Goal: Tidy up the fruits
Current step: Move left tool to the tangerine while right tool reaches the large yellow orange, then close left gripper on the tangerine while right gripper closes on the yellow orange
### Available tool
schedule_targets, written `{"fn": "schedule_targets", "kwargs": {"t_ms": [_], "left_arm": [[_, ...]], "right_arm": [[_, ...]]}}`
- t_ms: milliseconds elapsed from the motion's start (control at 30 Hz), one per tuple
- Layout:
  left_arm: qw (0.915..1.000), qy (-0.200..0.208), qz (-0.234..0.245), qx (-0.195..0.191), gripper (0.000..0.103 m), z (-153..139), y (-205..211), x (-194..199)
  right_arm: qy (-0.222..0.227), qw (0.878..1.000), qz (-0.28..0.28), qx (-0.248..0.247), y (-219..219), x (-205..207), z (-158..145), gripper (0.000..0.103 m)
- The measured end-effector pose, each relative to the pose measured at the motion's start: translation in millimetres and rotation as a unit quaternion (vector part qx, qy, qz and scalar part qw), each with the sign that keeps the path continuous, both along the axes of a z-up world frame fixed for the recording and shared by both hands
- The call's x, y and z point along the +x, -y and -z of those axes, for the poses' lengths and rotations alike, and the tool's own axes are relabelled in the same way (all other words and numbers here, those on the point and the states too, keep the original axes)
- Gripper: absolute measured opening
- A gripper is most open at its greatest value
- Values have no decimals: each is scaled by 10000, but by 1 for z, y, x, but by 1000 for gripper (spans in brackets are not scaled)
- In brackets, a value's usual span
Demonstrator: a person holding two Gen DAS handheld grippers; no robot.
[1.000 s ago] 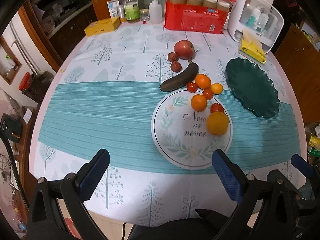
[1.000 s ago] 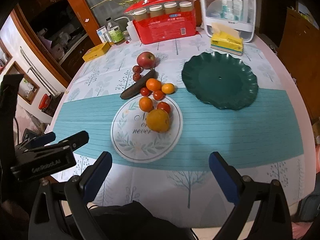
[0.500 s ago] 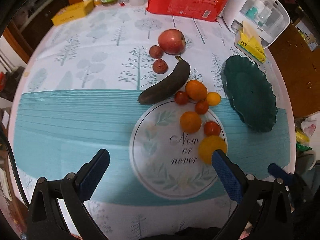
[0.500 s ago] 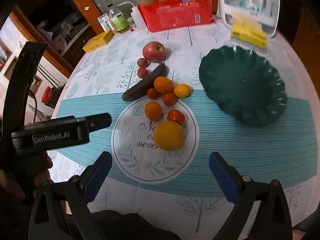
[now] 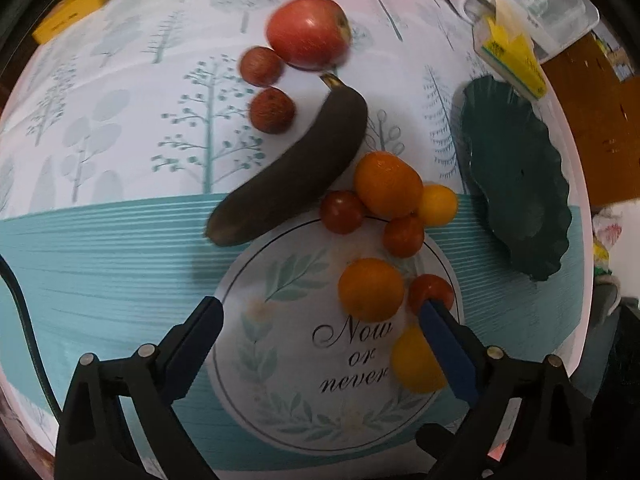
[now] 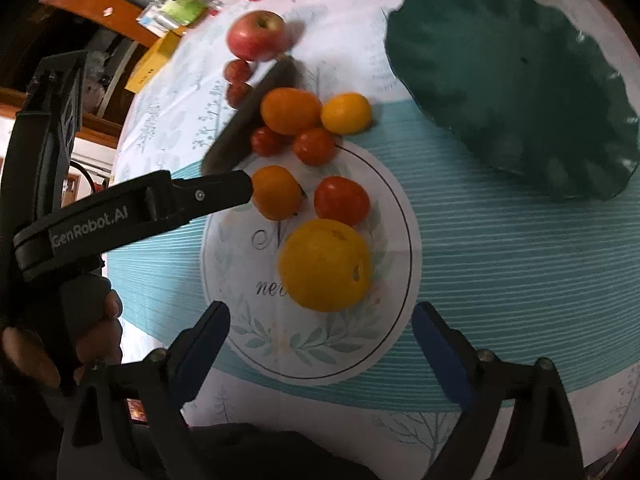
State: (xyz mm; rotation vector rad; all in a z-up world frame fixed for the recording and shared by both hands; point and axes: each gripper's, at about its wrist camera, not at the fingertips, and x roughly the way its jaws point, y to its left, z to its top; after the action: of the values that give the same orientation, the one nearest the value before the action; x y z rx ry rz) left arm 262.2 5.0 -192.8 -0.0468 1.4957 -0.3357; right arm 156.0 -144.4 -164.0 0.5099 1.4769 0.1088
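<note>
- Hovering above the fruit cluster, left gripper has its jaws spread wide and grips nothing; blue pads frame the printed round placemat.
- Right gripper likewise spread wide and unloaded, jaws either side of the near edge of the placemat.
- Large orange sits on the placemat, just ahead of the right gripper's gap. In the left wrist view it is partly hidden behind the left gripper's right-hand pad.
- On the placemat beyond it: a small orange and a red tomato, side by side, slightly apart.
- At the far rim of the placemat: a mandarin, a yellow citrus, and two cherry tomatoes, tightly bunched and touching.
- Blackened banana lies diagonally on the tablecloth, lower end at the placemat rim, stem pointing toward the apple.
- Two small reddish-brown fruits lie just beside the banana's stem end, next to the apple.
- Green scalloped plate rests on the tablecloth to the right of the fruit, holding nothing.
- Left gripper's body shows in the right wrist view, its tip near the small orange; contact cannot be judged.
- Yellow tissue pack lies beyond the plate.
</note>
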Motion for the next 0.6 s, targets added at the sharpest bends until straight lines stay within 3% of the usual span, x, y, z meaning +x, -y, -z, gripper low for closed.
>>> {"fn": "schedule_targets", "kwargs": {"t_ms": [167, 300, 433, 600], "left_arm": [[9997, -164, 180, 23, 83, 16, 12, 6], [9993, -256, 254, -41, 82, 26, 18, 9], [9993, -239, 283, -70, 73, 30, 21, 11], [9987, -194, 381, -280, 54, 30, 33, 12]], "right_arm": [[-225, 9997, 57, 49, 0, 6, 12, 85], [-344, 9993, 16, 143, -3, 9, 21, 78], [-422, 9989, -35, 180, -6, 11, 26, 70], [-418, 9990, -93, 159, -6, 16, 29, 61]]}}
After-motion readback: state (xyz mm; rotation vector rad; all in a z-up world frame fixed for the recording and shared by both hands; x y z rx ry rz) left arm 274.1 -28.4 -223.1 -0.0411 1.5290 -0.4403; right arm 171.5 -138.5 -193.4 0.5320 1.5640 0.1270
